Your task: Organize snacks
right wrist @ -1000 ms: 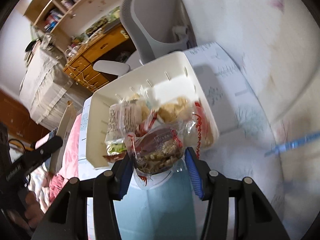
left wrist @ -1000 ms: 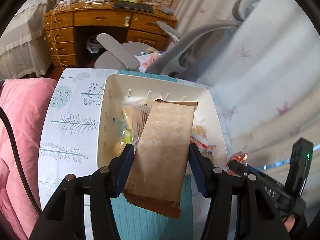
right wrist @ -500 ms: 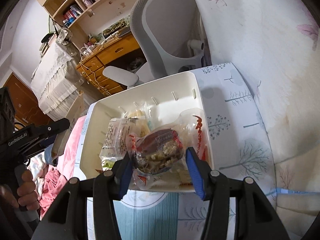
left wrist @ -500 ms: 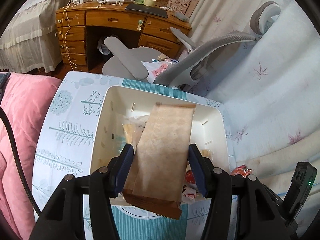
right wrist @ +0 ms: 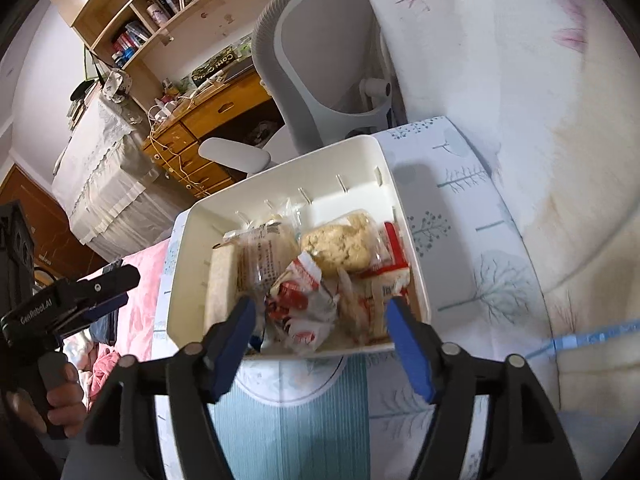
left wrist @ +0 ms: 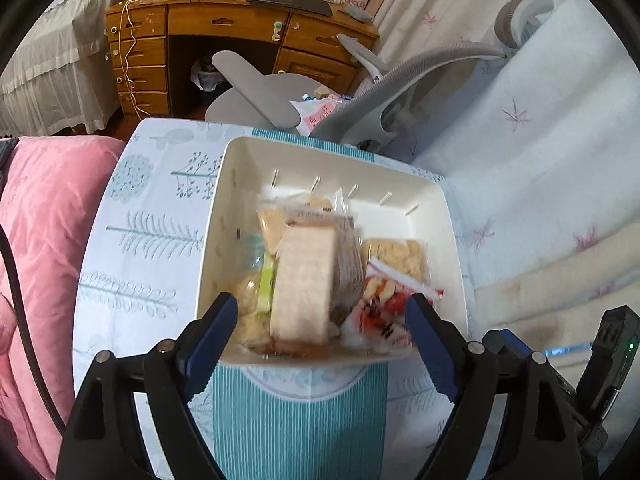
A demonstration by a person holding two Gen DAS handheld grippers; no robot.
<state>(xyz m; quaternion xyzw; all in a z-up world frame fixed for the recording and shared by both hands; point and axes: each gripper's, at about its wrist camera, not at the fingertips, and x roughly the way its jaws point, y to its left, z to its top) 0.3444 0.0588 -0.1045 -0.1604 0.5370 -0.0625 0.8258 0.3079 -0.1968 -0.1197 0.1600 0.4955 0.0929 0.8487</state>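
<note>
Over the table: both my grippers hang above the near rim of the white bin (left wrist: 448,216), pointing steeply down.
Left gripper (left wrist: 322,332): its jaws have just been opening and stand spread; the brown paper packet (left wrist: 306,280) sits between the blue pads, touching neither.
Brown packet: blurred, it leans against the other snacks at the near side of the bin.
Right gripper (right wrist: 318,330): its jaws have also just been opening and stand wide; the red-and-white snack bag (right wrist: 304,304) lies between them, free of the pads.
Snacks in bin: a clear-wrapped oat cake (right wrist: 340,246) sits behind the red bag, with flat clear packets beside it; I cannot read any label.
Surface: the bin rests on a pale tablecloth (left wrist: 140,240) printed with blue trees, with a teal striped band (left wrist: 296,412) running under my fingers.
Left of table: a pink blanket (left wrist: 44,216) lies just beside the cloth.
Room behind: a grey office chair (right wrist: 320,80) stands beyond the table's far edge, and a wooden desk (left wrist: 240,28) with drawers and cables is farther back.
Right side: pale bedding (left wrist: 540,128) with leaf prints lies beside the table.
Wall: bookshelves (right wrist: 160,4) hang above the desk.
</note>
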